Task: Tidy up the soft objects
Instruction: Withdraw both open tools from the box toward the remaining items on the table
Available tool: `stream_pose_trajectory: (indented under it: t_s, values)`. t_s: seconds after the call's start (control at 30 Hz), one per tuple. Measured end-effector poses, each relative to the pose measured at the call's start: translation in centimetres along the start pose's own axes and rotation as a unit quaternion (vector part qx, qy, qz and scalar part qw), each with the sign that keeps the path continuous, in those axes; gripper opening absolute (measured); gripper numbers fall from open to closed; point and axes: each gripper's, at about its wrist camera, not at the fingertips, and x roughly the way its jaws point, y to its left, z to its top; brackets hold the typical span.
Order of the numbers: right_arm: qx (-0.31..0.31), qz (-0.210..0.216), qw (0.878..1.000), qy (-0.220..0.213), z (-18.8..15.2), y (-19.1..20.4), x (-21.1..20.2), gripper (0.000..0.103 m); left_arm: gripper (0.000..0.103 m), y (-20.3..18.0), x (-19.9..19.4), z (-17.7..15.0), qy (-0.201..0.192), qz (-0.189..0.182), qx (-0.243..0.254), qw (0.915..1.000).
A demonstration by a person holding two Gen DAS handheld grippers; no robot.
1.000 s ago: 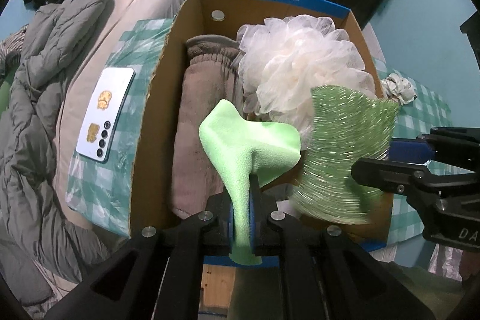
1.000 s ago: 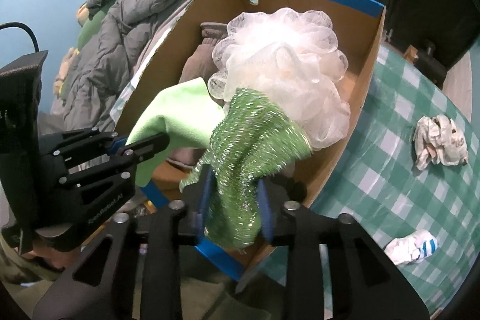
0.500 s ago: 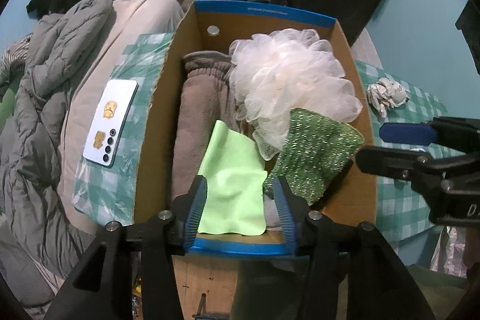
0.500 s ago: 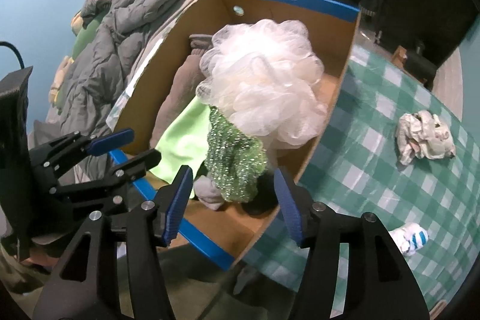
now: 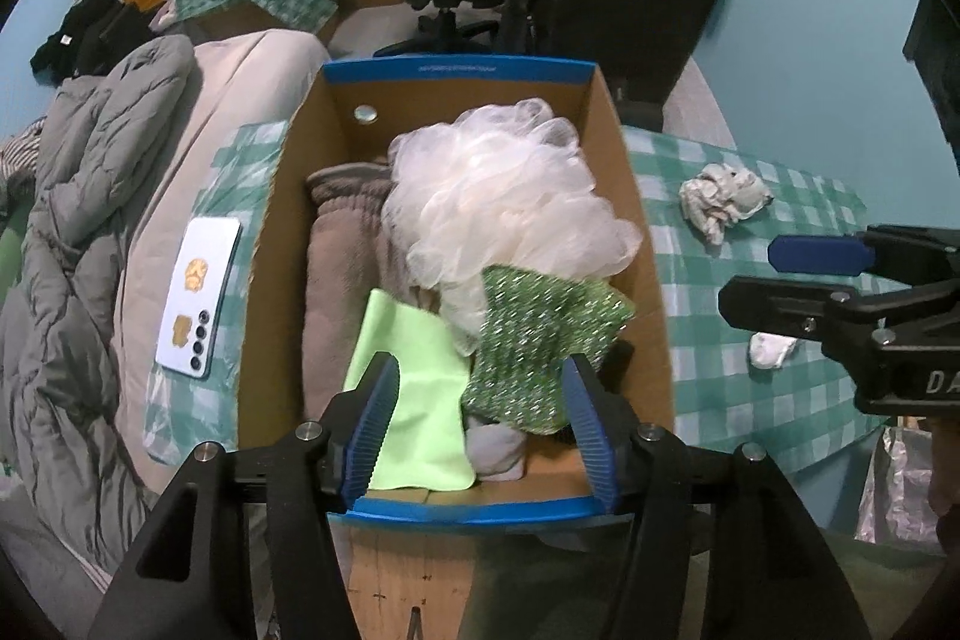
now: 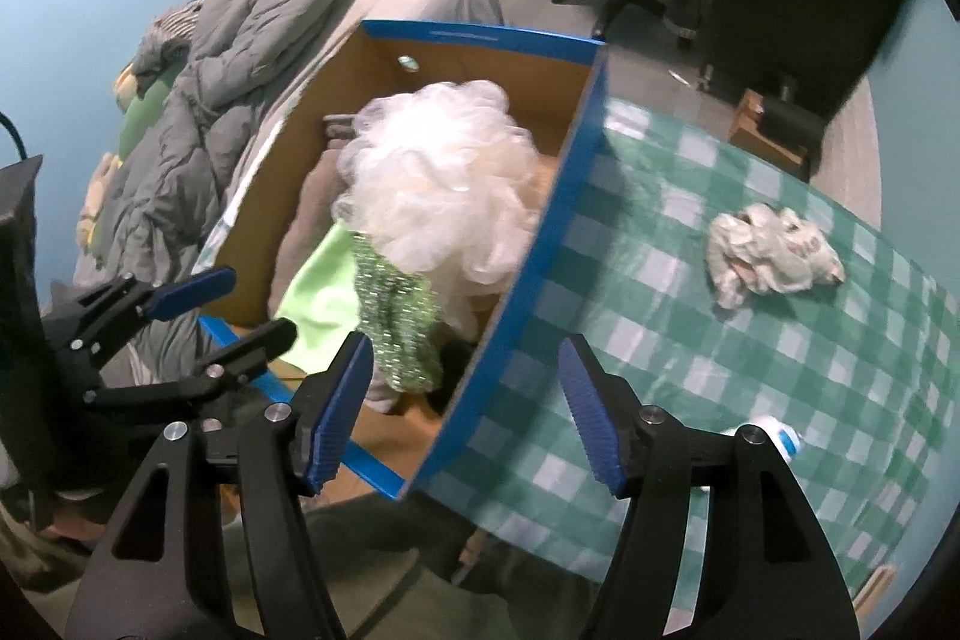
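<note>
Nearest, the left gripper (image 5: 480, 424) hangs over the near end of the cardboard box (image 5: 645, 244) with its jaws spread wide and nothing between them; the right gripper (image 6: 462, 412) is likewise released, straddling the box's right wall. Just beyond the left jaws lie the lime cloth (image 5: 414, 412) and the glittery green scrubber (image 5: 534, 346), both inside the box, the scrubber leaning against the white bath pouf (image 5: 498, 202) with a brown towel (image 5: 336, 280) along the left side. Further right, 2 soft pieces are outside the box on the checked table (image 6: 780, 370): a small white sock (image 5: 771, 347) and, beyond it, a crumpled patterned cloth (image 6: 768, 250). My worry is the pouf: it bulges above the rim, so adding more on top could tip the scrubber out. A phone (image 5: 195, 295) rests on the bed just left of the box, where a careless swing could knock it
</note>
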Motion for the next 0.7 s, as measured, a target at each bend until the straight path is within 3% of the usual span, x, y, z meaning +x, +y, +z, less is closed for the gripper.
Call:
stream_pose_trajectory:
  t_s: [0.2, 0.37, 0.7]
  values:
    - [0.028, -0.023, 0.999, 0.000, -1.2, -2.7, -0.6, 0.065, 0.058, -1.8, -0.1, 1.0, -0.004, -0.012, 0.015, 0.9998]
    - [0.057, -0.039, 0.998, 0.006, -2.5, -5.4, -1.1, 0.065, 0.064, -3.8, 0.3, 1.7, -0.007, -0.022, 0.033, 0.9992]
    - [0.127, -0.072, 0.989, 0.012, -5.9, -11.2, -2.5, 0.065, 0.065, -9.1, 1.0, 2.9, -0.009, -0.042, 0.095, 0.9946]
